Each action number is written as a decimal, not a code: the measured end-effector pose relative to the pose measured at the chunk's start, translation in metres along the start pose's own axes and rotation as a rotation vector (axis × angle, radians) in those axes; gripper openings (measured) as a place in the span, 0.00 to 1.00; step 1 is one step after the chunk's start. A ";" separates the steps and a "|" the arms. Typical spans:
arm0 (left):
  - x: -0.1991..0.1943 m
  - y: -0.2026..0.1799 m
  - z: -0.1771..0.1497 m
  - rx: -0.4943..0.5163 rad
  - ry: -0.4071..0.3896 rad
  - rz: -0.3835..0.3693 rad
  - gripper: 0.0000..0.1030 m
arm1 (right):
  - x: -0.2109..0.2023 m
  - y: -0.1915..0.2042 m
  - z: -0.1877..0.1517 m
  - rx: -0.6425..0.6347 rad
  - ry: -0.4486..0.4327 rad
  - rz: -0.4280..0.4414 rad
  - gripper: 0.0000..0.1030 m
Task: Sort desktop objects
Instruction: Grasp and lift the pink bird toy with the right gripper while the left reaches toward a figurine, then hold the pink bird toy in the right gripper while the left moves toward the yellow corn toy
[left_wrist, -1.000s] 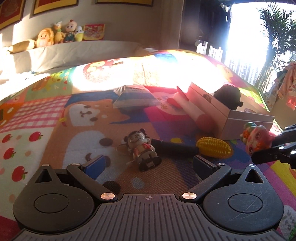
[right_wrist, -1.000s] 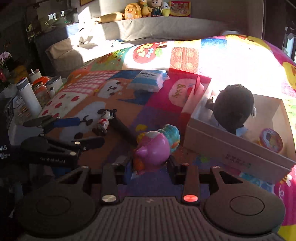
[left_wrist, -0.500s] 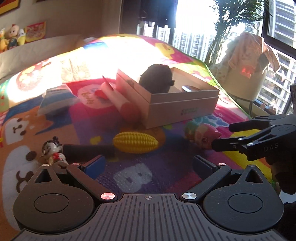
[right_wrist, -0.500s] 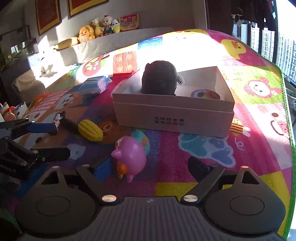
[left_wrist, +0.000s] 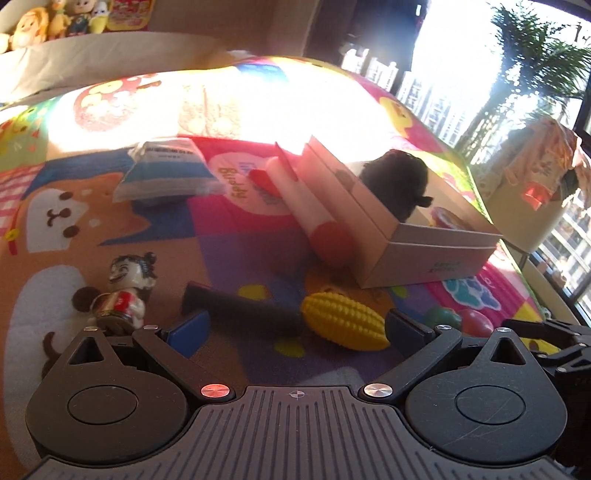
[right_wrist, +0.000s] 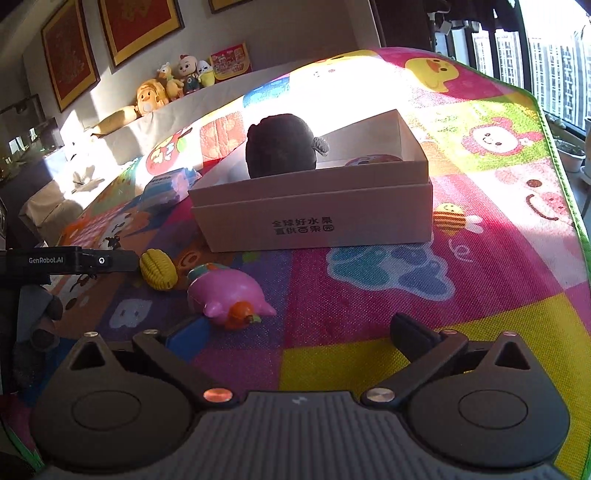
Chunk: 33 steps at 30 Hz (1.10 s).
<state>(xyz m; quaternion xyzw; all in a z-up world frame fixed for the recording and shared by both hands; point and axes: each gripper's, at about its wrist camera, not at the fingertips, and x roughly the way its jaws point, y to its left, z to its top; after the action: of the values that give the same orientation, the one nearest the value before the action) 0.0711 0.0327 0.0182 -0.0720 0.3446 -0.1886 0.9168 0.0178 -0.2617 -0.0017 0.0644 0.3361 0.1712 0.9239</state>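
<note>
My left gripper (left_wrist: 295, 328) is open low over the play mat. A yellow toy corn (left_wrist: 343, 325) and a dark rod (left_wrist: 240, 308) lie just ahead between its fingers, untouched. A small figurine (left_wrist: 129, 291) stands by the left finger. My right gripper (right_wrist: 299, 332) is empty, its jaws opening wide. The pink pig toy (right_wrist: 225, 295) lies loose on the mat ahead of its left finger. Behind stands the white cardboard box (right_wrist: 314, 221) holding a black plush (right_wrist: 280, 151) and a round tin (right_wrist: 373, 160). The right wrist view shows the left gripper (right_wrist: 74, 260) beside the corn (right_wrist: 159, 269).
A tissue pack (left_wrist: 166, 173) and a red-and-white tube (left_wrist: 314, 218) lie left of the box (left_wrist: 406, 236). The mat's green edge (right_wrist: 554, 147) runs along the right, by the windows. Plush toys (right_wrist: 166, 88) line the sofa back. A laundry basket (left_wrist: 532, 199) stands beyond the mat.
The right gripper opened and let go of the pink pig toy, which now lies on the mat. The left view swung from the figurine toward the corn; its gripper stayed open.
</note>
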 end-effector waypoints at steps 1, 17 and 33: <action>0.001 -0.006 -0.001 0.023 0.003 -0.021 1.00 | 0.000 0.000 0.000 -0.001 0.000 -0.001 1.00; 0.037 -0.041 0.012 0.181 0.038 -0.168 1.00 | 0.001 0.008 -0.001 -0.032 0.008 -0.030 1.00; -0.014 -0.067 -0.034 0.327 0.077 -0.158 1.00 | 0.003 0.011 0.000 -0.062 0.029 -0.042 1.00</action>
<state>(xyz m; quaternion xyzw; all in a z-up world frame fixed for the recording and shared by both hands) 0.0193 -0.0234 0.0186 0.0585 0.3374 -0.3160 0.8848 0.0168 -0.2501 -0.0014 0.0260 0.3454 0.1629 0.9239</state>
